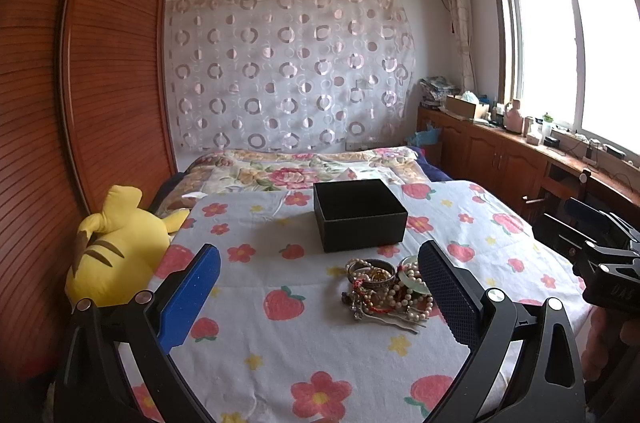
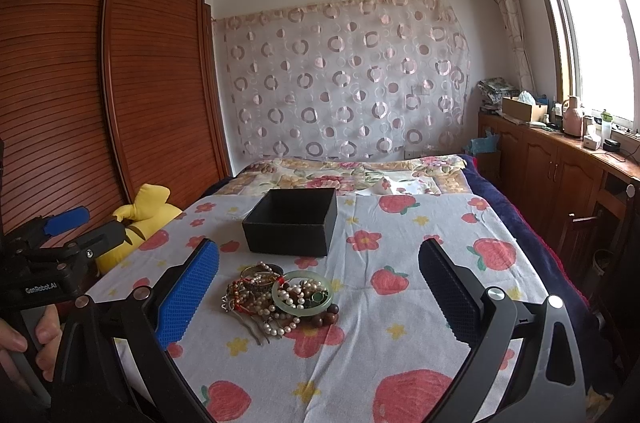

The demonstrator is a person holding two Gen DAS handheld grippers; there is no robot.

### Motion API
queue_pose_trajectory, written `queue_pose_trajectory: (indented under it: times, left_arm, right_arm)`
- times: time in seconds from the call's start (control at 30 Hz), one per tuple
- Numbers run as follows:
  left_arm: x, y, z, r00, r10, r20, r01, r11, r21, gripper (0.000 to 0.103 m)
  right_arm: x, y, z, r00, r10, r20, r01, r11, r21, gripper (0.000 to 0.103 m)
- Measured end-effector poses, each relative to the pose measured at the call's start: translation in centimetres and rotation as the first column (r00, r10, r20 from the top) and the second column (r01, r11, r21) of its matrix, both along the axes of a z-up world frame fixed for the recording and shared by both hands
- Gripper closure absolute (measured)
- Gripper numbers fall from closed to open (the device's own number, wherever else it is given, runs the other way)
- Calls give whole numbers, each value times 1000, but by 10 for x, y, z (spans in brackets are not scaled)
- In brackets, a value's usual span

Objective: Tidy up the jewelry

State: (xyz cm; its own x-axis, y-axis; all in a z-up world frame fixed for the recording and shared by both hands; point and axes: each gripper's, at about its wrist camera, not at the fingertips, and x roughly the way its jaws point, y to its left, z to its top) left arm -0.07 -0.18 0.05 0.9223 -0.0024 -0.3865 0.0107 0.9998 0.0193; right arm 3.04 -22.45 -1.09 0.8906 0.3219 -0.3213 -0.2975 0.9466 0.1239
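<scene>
A tangled pile of jewelry (image 1: 384, 289) lies on the strawberry-print bedsheet (image 1: 280, 343): pearl strands, metal bangles, a pale green jade bangle (image 2: 302, 291), dark wooden beads and a hairpin. It also shows in the right wrist view (image 2: 280, 297). An open, empty black box (image 1: 359, 214) stands just behind the pile, also seen in the right wrist view (image 2: 291, 221). My left gripper (image 1: 320, 263) is open and empty, hovering just short of the pile. My right gripper (image 2: 319, 263) is open and empty, also just short of the pile.
A yellow plush toy (image 1: 116, 251) lies at the bed's left edge by the wooden wardrobe (image 1: 80, 83). A floral quilt (image 1: 300, 169) lies beyond the box. A wooden cabinet (image 2: 560, 167) with clutter runs along the right under the window.
</scene>
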Motion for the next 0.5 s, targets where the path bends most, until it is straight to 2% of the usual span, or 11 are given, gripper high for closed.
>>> queue_pose_trajectory:
  times: [0.5]
  left_arm:
    - [4,0,-1,1000,4,8,-4,1000,-1,7]
  right_arm:
    - [0,0,0,1000,1,0,-1,1000,0,2]
